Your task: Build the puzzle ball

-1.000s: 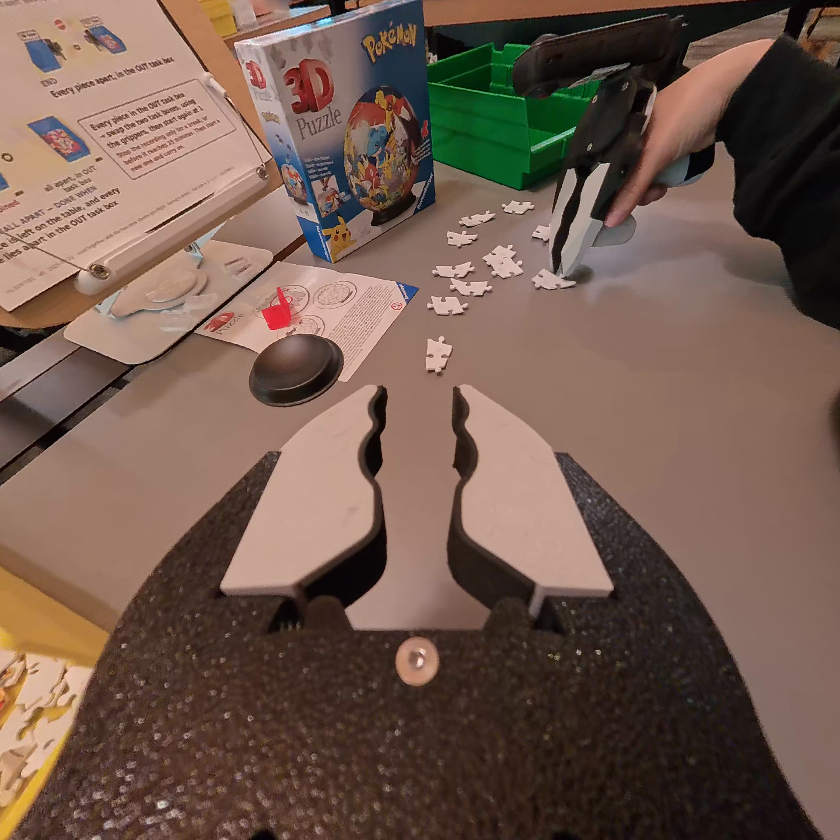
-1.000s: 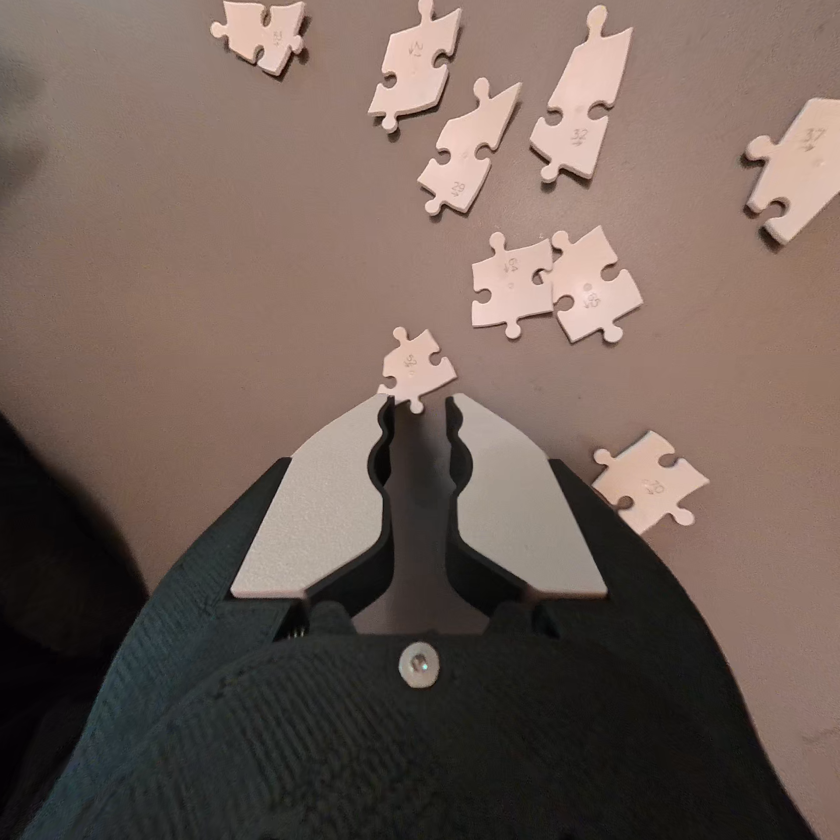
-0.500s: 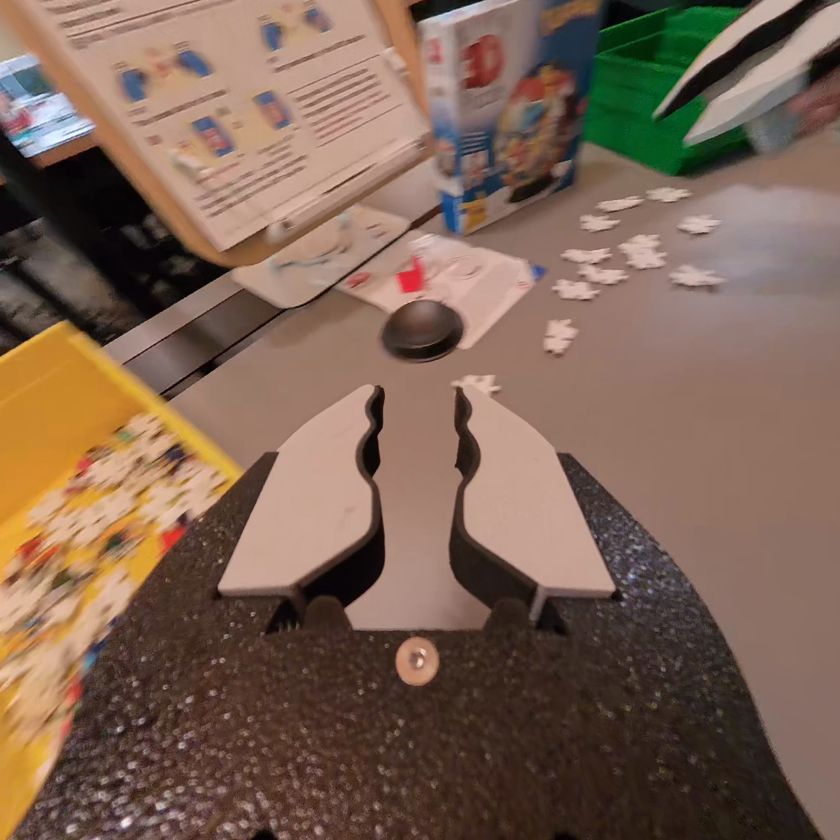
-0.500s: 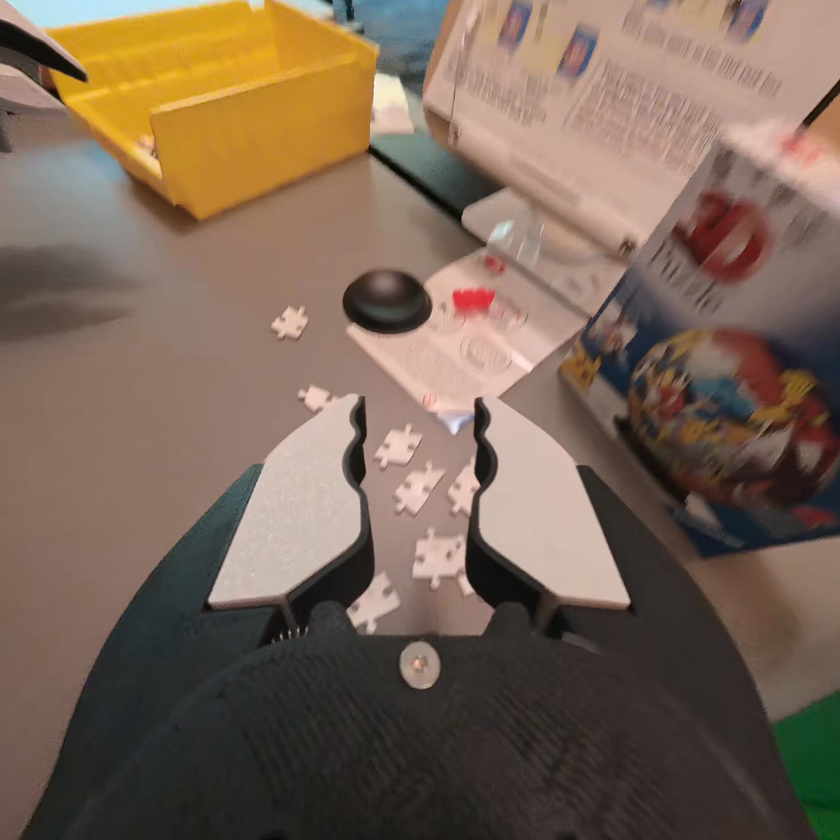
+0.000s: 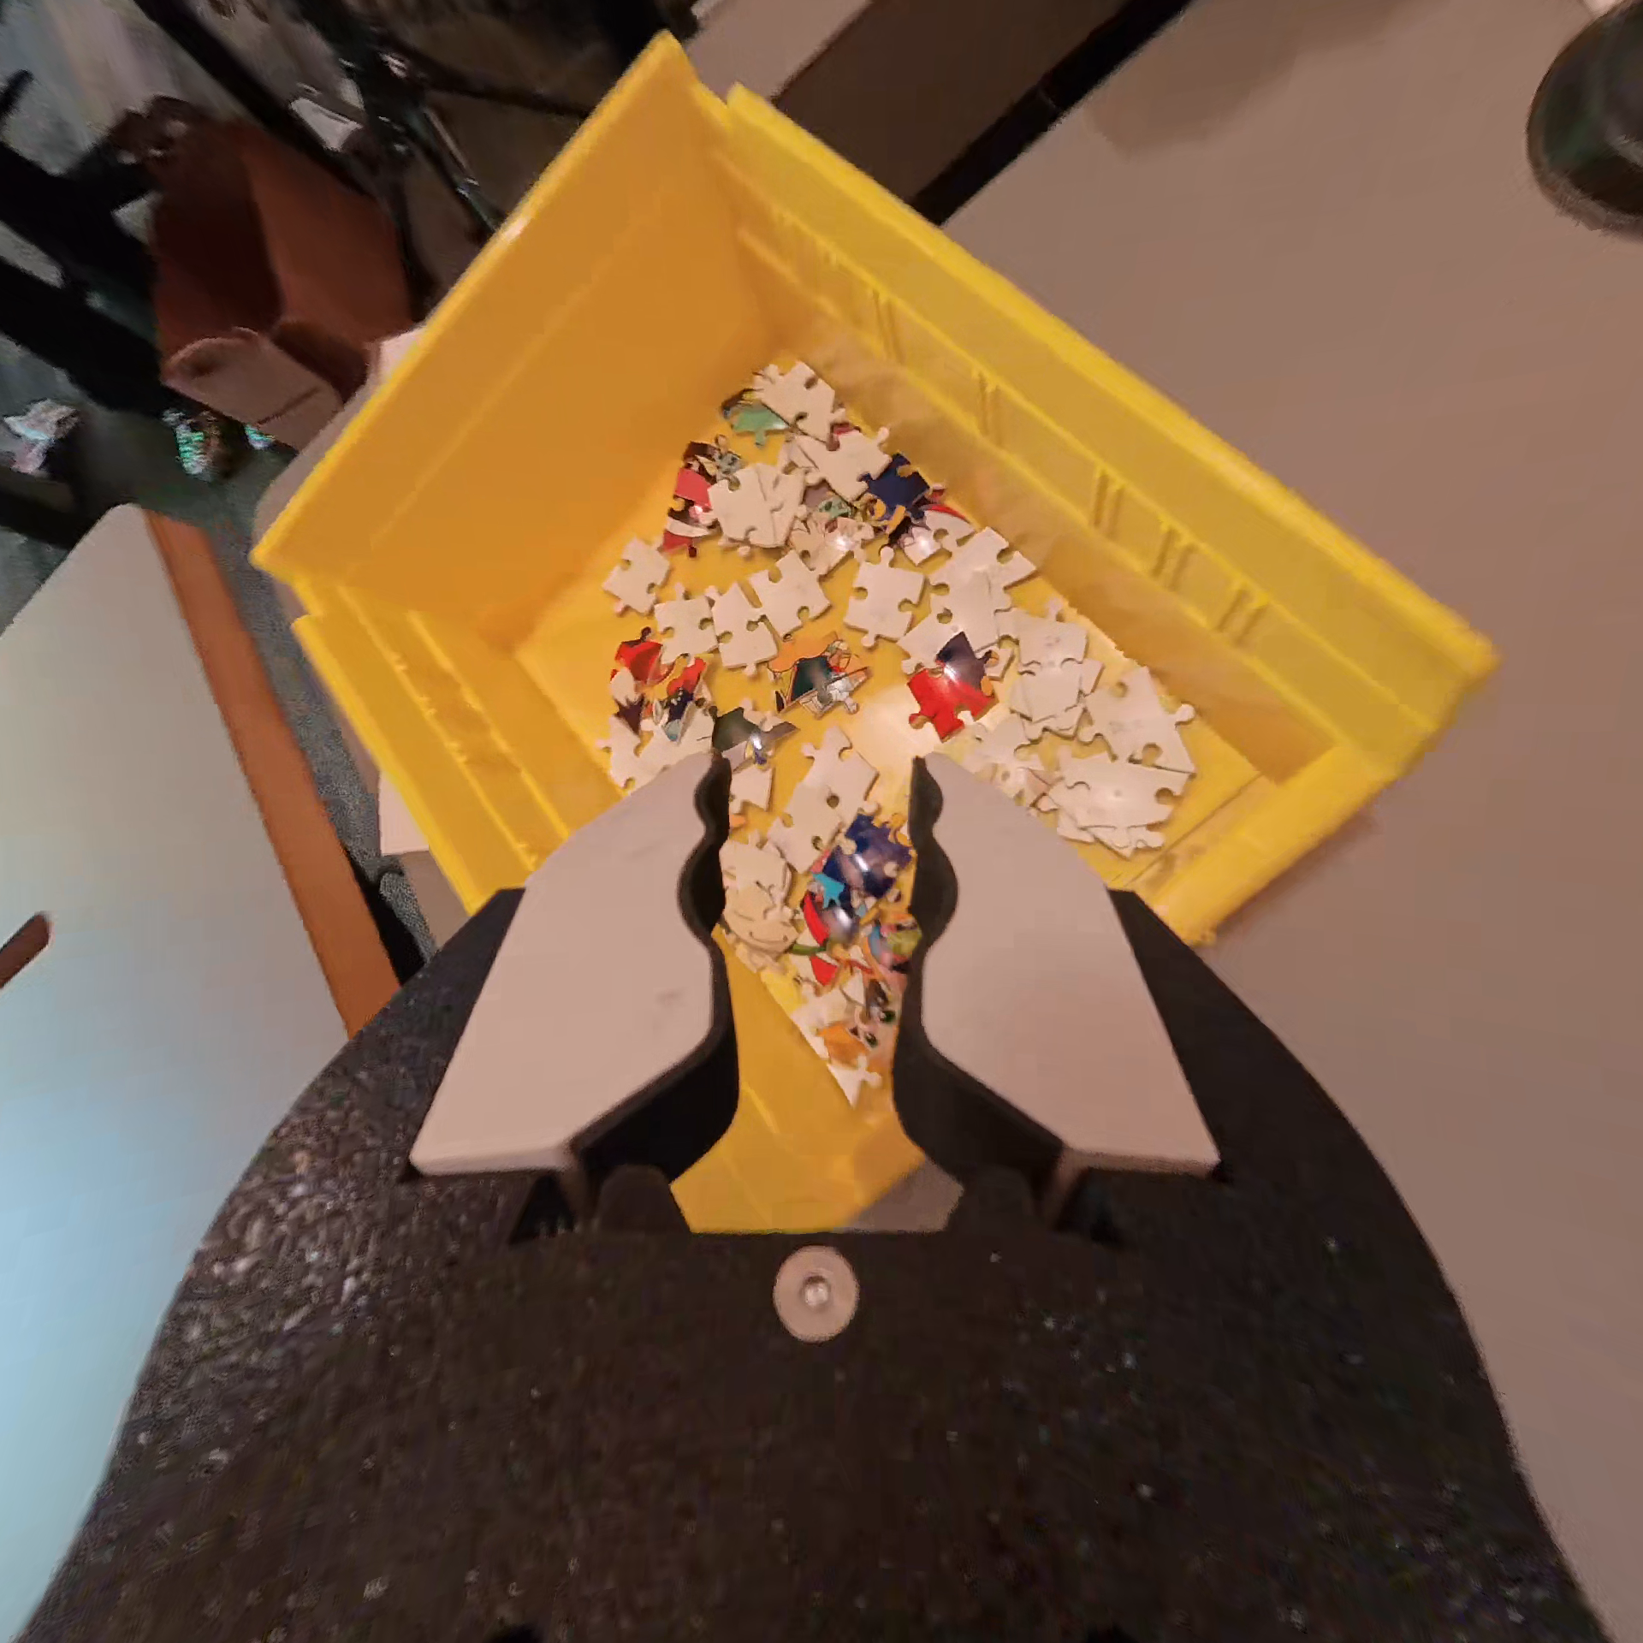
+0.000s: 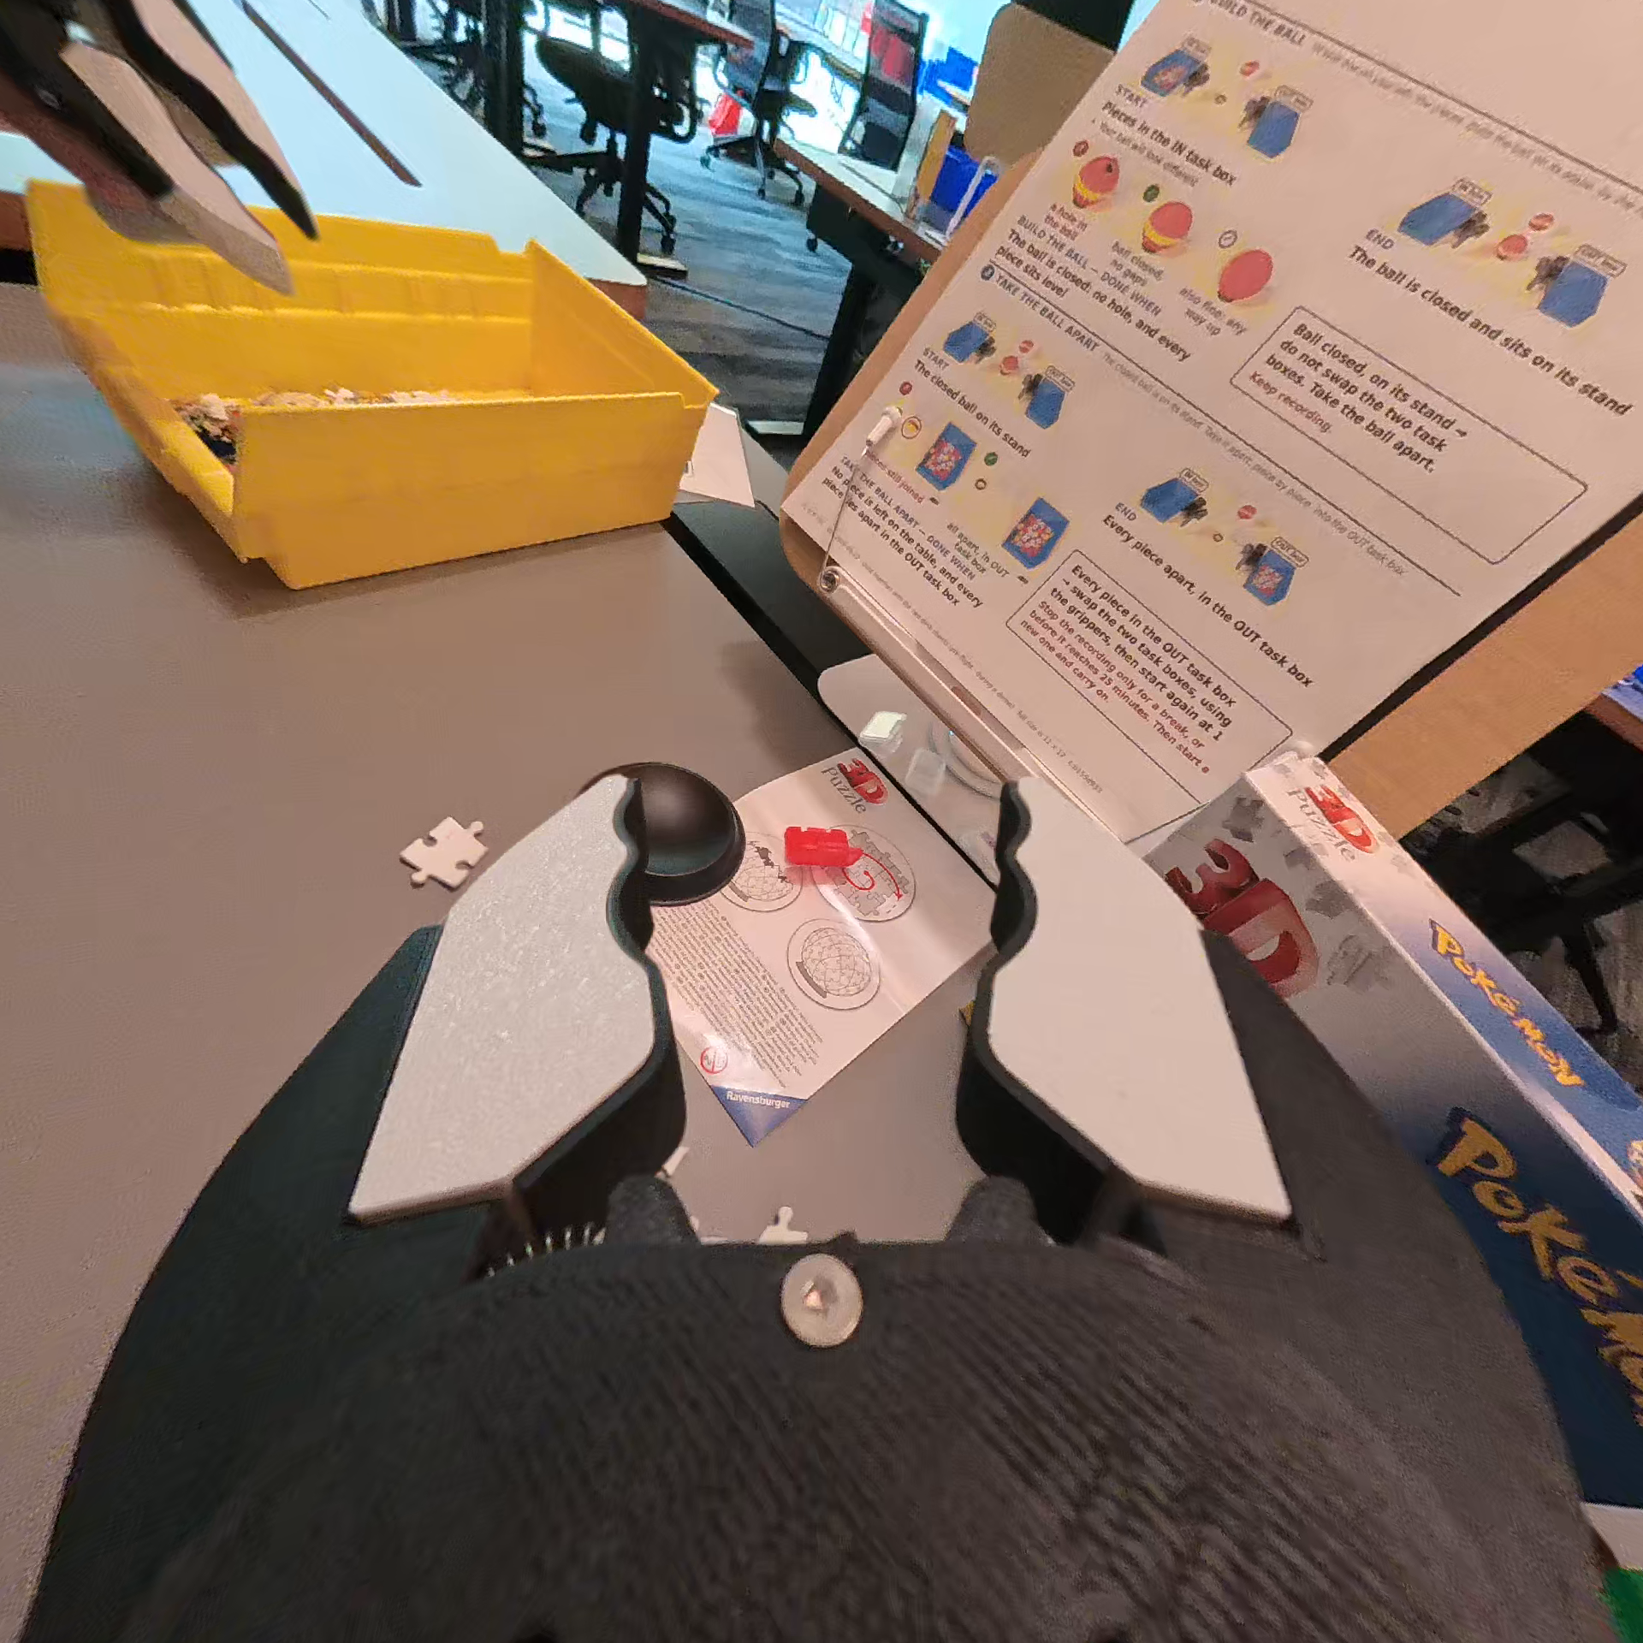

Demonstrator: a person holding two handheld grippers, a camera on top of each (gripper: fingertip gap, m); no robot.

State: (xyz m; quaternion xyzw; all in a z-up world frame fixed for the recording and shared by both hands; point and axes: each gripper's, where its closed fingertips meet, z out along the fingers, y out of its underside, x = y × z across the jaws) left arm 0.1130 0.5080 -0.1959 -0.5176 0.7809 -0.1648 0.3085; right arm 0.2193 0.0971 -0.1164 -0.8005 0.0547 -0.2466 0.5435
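Observation:
My left gripper (image 5: 822, 773) is open and empty, hovering above the yellow bin (image 5: 551, 427), which holds many loose puzzle pieces (image 5: 876, 605), some white side up, some coloured. In the right wrist view the yellow bin (image 6: 462, 480) sits at the far left with the left gripper (image 6: 258, 240) over it. My right gripper (image 6: 813, 800) is wide open and empty above the table. Ahead of it are the black round stand (image 6: 680, 831), a red clip (image 6: 818, 845) on the instruction leaflet (image 6: 800, 960), and one white puzzle piece (image 6: 443, 851) on the table.
A puzzle box (image 6: 1422, 1049) lies at the right. A tilted board with a printed sheet (image 6: 1245, 400) stands behind the leaflet. The grey table (image 6: 267, 756) extends left. Office desks and chairs are in the background. The black stand's edge shows in the left wrist view (image 5: 1591, 133). Left tips to right tips: about 45 cm. To the red clip (image 6: 818, 845): right tips about 25 cm, left tips about 40 cm.
My left gripper swung left from the table pieces to above the yellow bin. My right gripper lifted off the white pieces, turned toward the stand and leaflet, and opened wider.

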